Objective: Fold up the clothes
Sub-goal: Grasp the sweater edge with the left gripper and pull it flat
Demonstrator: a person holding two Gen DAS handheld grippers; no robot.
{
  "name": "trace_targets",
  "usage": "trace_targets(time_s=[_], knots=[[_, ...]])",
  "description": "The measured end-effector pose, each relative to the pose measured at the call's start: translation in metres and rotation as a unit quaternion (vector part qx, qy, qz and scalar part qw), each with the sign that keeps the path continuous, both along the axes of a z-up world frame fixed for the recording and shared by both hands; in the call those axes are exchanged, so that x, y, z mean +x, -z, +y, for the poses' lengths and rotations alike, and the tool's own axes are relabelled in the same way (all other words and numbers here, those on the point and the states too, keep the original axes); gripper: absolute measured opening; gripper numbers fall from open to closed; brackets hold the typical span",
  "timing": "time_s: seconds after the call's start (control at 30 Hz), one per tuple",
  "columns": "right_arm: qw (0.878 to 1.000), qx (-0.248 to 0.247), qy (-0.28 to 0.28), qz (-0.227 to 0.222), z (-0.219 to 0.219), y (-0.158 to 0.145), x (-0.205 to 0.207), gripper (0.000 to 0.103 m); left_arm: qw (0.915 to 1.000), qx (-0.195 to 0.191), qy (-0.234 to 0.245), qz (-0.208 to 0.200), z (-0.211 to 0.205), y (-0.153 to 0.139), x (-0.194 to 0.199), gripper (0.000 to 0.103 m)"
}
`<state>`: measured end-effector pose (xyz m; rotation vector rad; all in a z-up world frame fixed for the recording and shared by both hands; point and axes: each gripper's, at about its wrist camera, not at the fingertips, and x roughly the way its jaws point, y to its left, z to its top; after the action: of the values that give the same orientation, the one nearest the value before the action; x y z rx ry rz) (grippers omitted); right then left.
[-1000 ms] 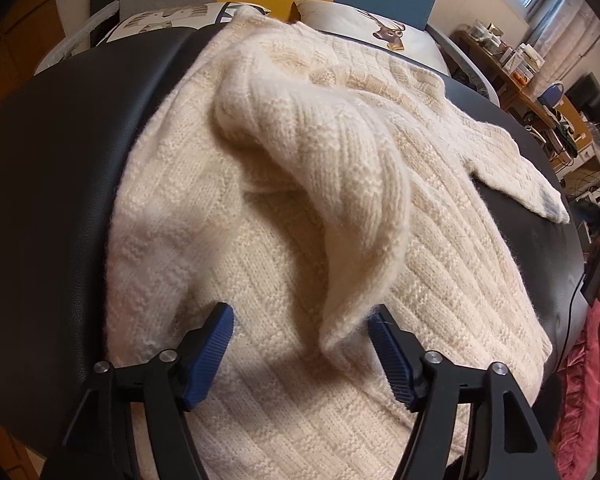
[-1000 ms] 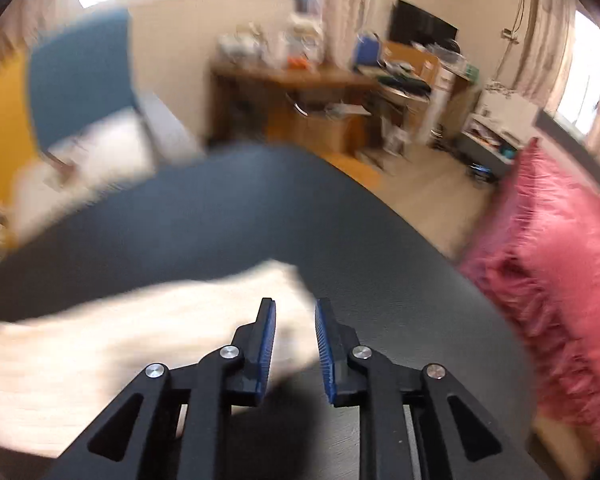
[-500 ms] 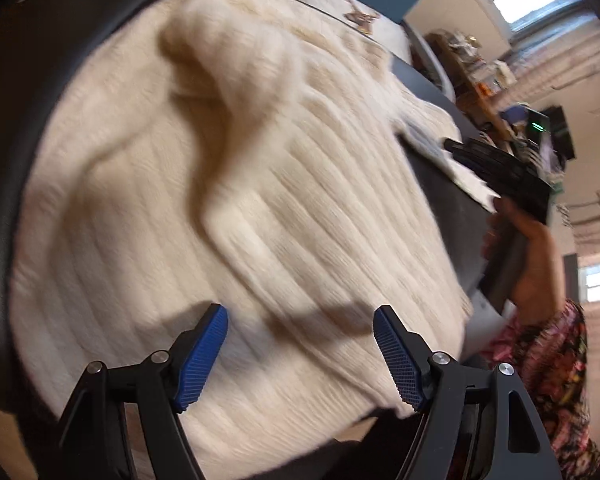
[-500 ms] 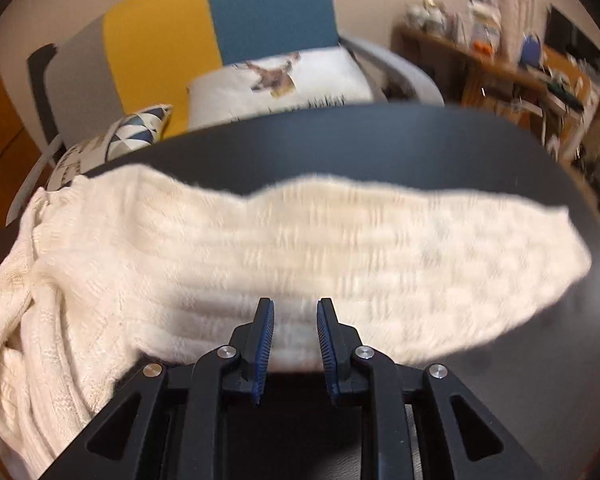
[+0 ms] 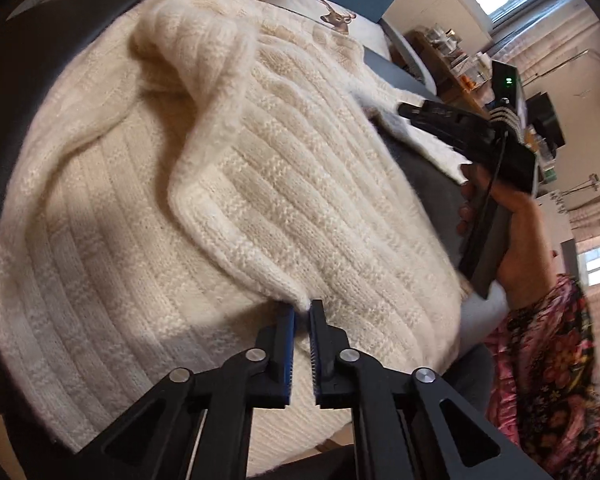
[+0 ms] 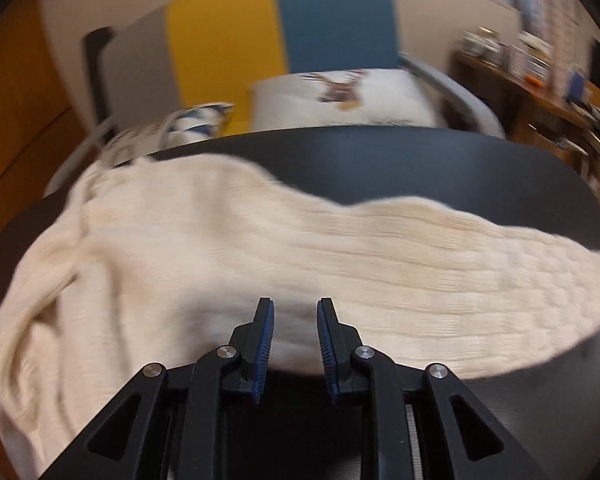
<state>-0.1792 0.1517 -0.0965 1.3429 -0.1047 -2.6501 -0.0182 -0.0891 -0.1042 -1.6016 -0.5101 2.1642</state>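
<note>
Cream knitted sweater (image 5: pixel 260 184) spread over a black table (image 5: pixel 16 92), filling the space ahead of both sets of fingers. Left gripper (image 5: pixel 302 312) pinched tight on the tip of a folded sleeve end, blue pads nearly meeting around the knit. Sleeve running up and away from those fingers to a bunched hump at the far left. Right gripper (image 6: pixel 295 320) narrowly parted, nothing between the pads, sweater edge just ahead and beneath the tips; touching or not, cannot tell. Other sleeve (image 6: pixel 480 280) stretching off to the right of those fingers. Beyond the table, a chair (image 6: pixel 260 40) with cushions. No containers in sight.
</note>
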Motion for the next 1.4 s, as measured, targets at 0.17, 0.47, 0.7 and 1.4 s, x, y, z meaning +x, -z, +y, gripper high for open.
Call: trace_targets(time_s=[0.17, 0.47, 0.7, 1.4], knots=[[0.997, 0.001, -0.080, 0.014, -0.044, -0.007, 0.012, 0.022, 0.9992, 0.038, 0.001, 0.009, -0.016, -0.014, 0.001, 0.005], [0.987, 0.033, -0.159, -0.002, -0.096, -0.011, 0.019, 0.022, 0.9962, 0.027, 0.003, 0.082, -0.078, -0.075, -0.015, 0.005], [0.990, 0.034, -0.128, -0.041, -0.095, 0.009, 0.016, 0.022, 0.9881, -0.037, -0.030, 0.146, -0.154, -0.126, -0.022, 0.005], [0.995, 0.064, -0.073, -0.013, -0.120, -0.013, 0.039, 0.022, 0.9452, -0.273, -0.151, 0.094, -0.318, -0.073, -0.129, 0.005]])
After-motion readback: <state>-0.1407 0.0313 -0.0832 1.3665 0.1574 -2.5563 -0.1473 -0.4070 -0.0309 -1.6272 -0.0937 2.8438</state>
